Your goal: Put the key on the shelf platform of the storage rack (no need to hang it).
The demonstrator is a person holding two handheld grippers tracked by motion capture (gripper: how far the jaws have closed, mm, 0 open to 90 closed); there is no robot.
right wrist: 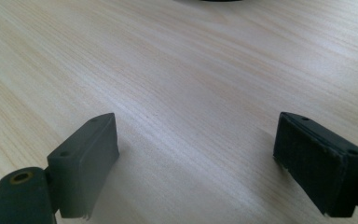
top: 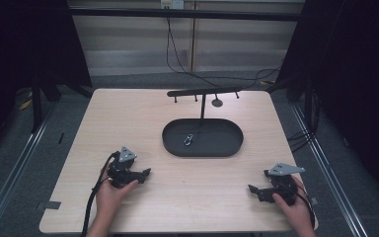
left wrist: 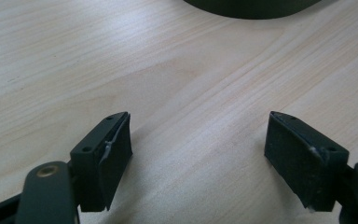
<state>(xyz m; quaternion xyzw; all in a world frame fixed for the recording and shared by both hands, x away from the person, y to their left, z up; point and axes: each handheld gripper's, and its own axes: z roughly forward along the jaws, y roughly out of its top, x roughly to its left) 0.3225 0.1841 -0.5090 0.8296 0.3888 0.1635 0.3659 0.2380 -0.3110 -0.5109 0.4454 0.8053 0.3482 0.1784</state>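
With both the left gripper (top: pixel 145 173) and the right gripper (top: pixel 253 189) resting wide open and empty on the pale wooden surface (top: pixel 143 118), the left should probably reach for the small silver metal clip (top: pixel 188 140) lying in the dark oval tray (top: pixel 227 148), approaching low over the rim.

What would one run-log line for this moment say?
left gripper: open, empty | right gripper: open, empty | carabiner: lying in tray | stand: behind tray
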